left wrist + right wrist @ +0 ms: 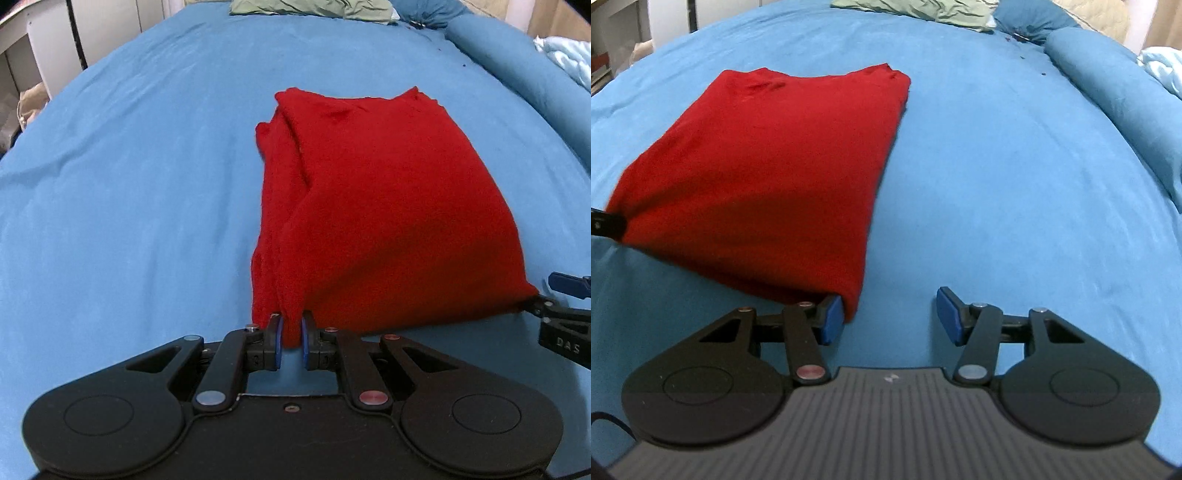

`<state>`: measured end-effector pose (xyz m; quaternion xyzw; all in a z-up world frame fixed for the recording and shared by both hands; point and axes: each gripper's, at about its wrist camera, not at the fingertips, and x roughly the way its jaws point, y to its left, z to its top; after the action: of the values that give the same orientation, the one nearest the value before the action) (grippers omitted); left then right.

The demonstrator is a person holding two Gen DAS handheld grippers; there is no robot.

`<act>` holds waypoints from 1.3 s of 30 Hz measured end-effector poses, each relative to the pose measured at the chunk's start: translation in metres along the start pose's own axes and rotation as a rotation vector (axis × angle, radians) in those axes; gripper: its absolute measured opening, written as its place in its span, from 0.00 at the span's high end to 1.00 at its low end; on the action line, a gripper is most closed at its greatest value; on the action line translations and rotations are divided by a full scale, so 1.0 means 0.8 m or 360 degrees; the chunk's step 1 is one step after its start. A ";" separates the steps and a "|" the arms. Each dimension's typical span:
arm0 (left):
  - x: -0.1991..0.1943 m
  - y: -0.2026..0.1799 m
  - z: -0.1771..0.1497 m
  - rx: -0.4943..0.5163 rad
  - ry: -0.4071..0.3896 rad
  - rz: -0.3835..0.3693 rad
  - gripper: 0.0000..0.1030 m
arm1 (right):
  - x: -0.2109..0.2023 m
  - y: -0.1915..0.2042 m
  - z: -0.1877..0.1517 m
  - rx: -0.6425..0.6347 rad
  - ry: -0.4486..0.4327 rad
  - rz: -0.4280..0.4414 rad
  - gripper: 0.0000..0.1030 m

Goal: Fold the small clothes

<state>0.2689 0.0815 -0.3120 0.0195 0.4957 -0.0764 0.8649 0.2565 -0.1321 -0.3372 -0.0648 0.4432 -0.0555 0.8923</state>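
Note:
A red garment point(373, 206), folded into a long rectangle, lies on the blue bed. It also shows in the right wrist view point(764, 173). My left gripper point(291, 338) is shut on the garment's near left corner, the cloth pinched between the blue pads. My right gripper point(890, 314) is open at the near right corner; its left pad point(831, 321) touches the cloth's edge and nothing is between the pads. The right gripper also shows at the right edge of the left wrist view point(554, 302).
The blue bedsheet point(997, 184) covers the whole surface. A crumpled green cloth point(310, 9) lies at the far end. A rolled blue blanket point(1108, 85) runs along the right side. White furniture point(37, 48) stands off the bed's left.

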 end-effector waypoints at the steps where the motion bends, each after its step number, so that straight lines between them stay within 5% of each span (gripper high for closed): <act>1: 0.000 0.001 0.000 -0.0001 0.0002 0.0001 0.84 | -0.002 -0.002 -0.001 -0.0018 0.0002 0.0015 0.33; 4: -0.012 0.004 0.003 -0.0010 -0.0010 0.0009 0.72 | -0.013 -0.015 -0.005 0.0009 0.0026 0.0118 0.32; 6: -0.026 0.006 0.006 0.0002 -0.0023 0.0077 0.50 | -0.023 -0.026 -0.004 0.0059 0.0026 0.0221 0.32; 8: -0.044 0.012 0.010 -0.0026 -0.0044 0.0086 0.41 | -0.039 -0.037 0.005 0.0116 0.0025 0.0316 0.28; 12: -0.078 0.033 0.044 -0.0096 -0.0107 -0.0080 0.13 | -0.077 -0.068 0.032 0.0250 0.0033 0.0521 0.00; 14: -0.087 0.040 0.067 -0.0109 -0.0124 -0.0162 0.05 | -0.081 -0.085 0.057 0.0327 0.0080 0.0659 0.00; 18: -0.078 0.046 0.112 -0.0065 -0.0122 -0.0222 0.04 | -0.078 -0.104 0.104 0.0382 0.0122 0.0759 0.00; 23: -0.006 0.048 0.140 -0.0084 -0.0039 -0.0316 0.07 | -0.018 -0.104 0.147 0.0430 0.0214 0.0734 0.00; 26: 0.033 0.049 0.145 -0.0122 0.0020 -0.0366 0.17 | 0.024 -0.101 0.155 0.0516 0.0266 0.0740 0.01; 32: 0.091 0.051 0.149 -0.0209 0.0123 -0.0427 0.22 | 0.090 -0.087 0.157 0.0566 0.0304 0.0715 0.02; 36: 0.099 0.045 0.148 -0.0193 0.0126 -0.0477 0.33 | 0.115 -0.083 0.149 0.0593 0.0350 0.0724 0.12; 38: 0.100 0.042 0.149 -0.0183 0.0137 -0.0505 0.43 | 0.120 -0.082 0.147 0.0603 0.0339 0.0750 0.25; 39: 0.099 0.041 0.150 -0.0180 0.0141 -0.0511 0.49 | 0.120 -0.081 0.147 0.0605 0.0338 0.0799 0.41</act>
<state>0.4160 0.0917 -0.3209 -0.1053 0.5336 -0.1844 0.8186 0.4055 -0.2033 -0.3313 0.2201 0.5176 0.0779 0.8231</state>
